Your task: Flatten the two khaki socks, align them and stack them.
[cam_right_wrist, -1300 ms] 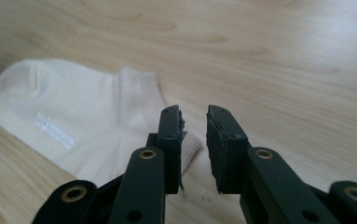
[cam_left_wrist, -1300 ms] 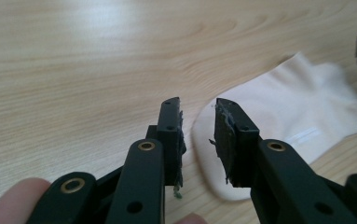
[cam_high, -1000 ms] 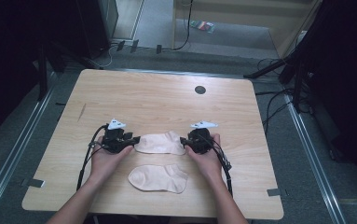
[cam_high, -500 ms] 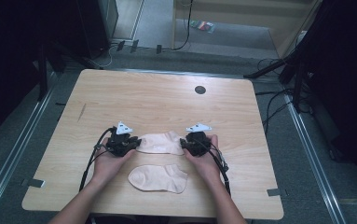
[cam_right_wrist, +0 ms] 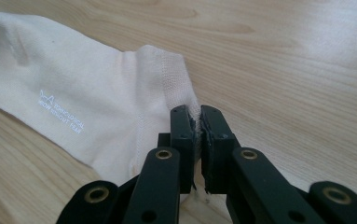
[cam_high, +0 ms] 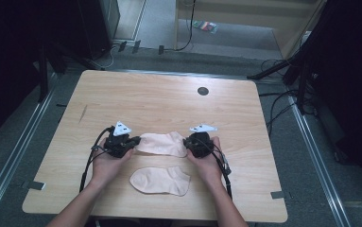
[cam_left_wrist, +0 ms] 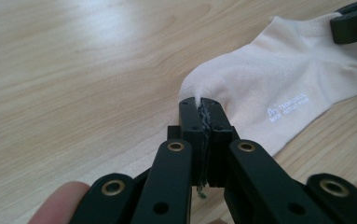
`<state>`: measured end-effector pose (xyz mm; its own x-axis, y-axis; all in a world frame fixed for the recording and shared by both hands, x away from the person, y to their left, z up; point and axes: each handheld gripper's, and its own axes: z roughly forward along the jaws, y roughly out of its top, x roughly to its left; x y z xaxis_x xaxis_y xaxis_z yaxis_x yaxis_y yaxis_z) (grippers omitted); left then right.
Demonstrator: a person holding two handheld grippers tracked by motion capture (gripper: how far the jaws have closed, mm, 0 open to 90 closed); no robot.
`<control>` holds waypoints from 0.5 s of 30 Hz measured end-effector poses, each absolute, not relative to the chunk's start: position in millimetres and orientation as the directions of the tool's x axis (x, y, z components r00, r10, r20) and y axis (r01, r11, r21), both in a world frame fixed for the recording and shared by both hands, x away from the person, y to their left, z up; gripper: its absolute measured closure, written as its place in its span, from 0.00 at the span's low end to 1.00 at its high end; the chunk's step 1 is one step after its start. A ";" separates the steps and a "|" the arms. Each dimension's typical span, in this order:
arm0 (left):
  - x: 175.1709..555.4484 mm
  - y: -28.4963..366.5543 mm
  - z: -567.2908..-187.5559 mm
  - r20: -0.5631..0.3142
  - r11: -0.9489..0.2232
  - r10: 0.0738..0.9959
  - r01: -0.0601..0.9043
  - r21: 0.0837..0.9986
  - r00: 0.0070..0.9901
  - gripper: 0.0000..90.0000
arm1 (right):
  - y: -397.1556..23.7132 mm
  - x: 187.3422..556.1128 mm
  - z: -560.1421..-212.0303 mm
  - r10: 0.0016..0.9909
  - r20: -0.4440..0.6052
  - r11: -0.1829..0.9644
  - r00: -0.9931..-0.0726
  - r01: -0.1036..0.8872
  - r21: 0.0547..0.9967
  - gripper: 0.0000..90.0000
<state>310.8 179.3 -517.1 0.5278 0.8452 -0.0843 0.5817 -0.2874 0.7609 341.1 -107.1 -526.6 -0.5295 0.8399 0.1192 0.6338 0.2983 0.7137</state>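
Sock (cam_high: 162, 143) number one, the far one of the pale pair, lies flat near the middle of the table (cam_high: 169, 99), with the left gripper (cam_high: 132, 141) pinched shut on its toe end and the right gripper (cam_high: 188, 143) pinched on its cuff (both sets of jaws have just been closing, fabric between them). Each bite takes only a thin fold at the very edge, so a lift or stretch could pull the knit free. Compared with a second ago, the jaws are now clamped; the near sock (cam_high: 160, 180) lies unchanged.
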 end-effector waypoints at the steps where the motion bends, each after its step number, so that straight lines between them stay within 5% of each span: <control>1: 307.5 180.2 -513.4 -0.079 -0.285 0.846 0.571 0.770 0.528 1.00 | -108.2 338.2 -521.5 0.837 0.129 0.289 -0.532 0.630 0.721 0.95; 15: 273.0 191.3 -489.7 -0.109 -0.253 0.827 0.538 0.804 0.551 1.00 | -112.0 307.7 -484.9 0.811 0.145 0.285 -0.567 0.598 0.749 0.95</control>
